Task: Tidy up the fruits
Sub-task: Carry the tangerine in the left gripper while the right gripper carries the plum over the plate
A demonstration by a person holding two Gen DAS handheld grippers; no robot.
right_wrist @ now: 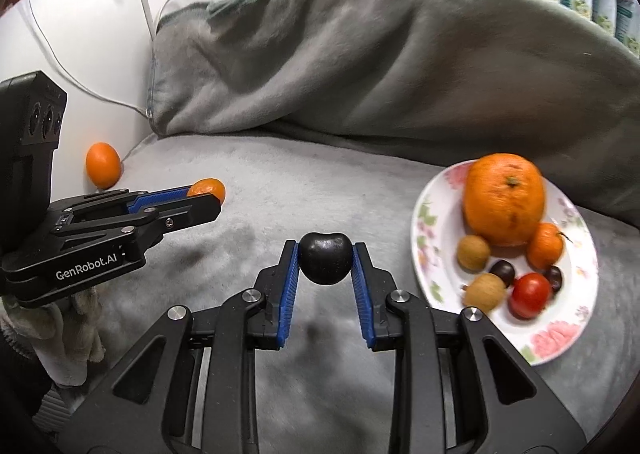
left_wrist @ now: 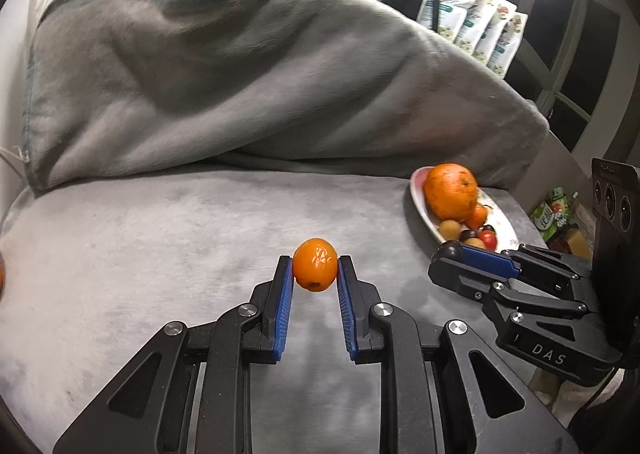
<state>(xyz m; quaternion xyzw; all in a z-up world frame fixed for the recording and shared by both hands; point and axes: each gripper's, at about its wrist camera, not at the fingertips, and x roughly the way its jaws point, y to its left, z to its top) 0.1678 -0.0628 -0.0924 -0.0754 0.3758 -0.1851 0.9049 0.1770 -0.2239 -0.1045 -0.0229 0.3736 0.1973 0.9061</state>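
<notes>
The left tool (left_wrist: 315,268) pinches a small glossy orange kumquat (left_wrist: 315,263) above the grey plush blanket (left_wrist: 160,234). The right tool (right_wrist: 325,264) clamps a dark round cherry (right_wrist: 325,258) (nearly black), just beside the flowered white plate (right_wrist: 556,342) of fruit.

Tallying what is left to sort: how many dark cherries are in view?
3. One glossy dark cherry is clamped in the right gripper; two more lie on the floral white plate. Others may hide behind the fruit there.

Dark cherry (right_wrist: 325,259), probably, between right gripper (right_wrist: 325,264) pads beside floral plate (right_wrist: 425,250).
</notes>
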